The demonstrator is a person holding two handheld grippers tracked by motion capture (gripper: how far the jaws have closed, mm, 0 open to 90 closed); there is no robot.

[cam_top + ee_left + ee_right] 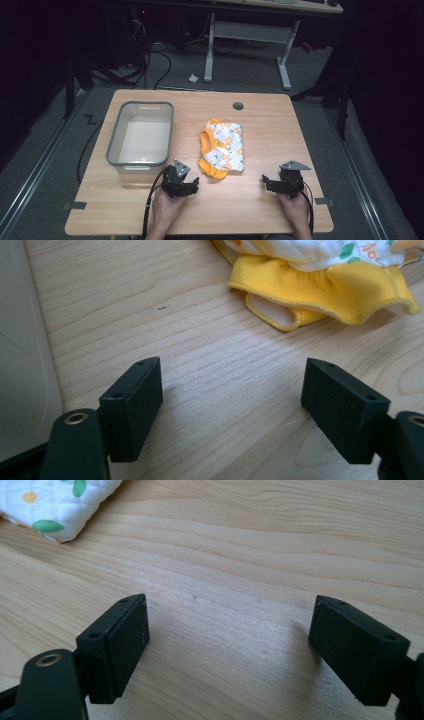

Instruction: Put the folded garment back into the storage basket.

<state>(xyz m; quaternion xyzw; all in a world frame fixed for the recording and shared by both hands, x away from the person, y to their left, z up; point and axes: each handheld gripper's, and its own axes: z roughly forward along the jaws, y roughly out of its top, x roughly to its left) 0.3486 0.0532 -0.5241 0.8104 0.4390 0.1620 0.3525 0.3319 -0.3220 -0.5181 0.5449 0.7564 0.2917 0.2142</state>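
**On the table: a folded cloth beside a grey bin**

On the wooden table we see a soft quilted cloth, white with an orange frilled border, folded near the middle. Left of it stands a rectangular grey plastic bin, with nothing inside. Our left gripper and right gripper rest near the front edge, both jaws wide apart and holding nothing.

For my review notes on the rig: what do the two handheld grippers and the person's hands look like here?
Both grippers are black. The left gripper and right gripper each carry a grey three-cornered plate on top and trail a black cable. In the gripper views, each has two blocky black jaws with small holes and a brass-coloured eyelet at the base. No sleeves or gloves are visible on the hands.
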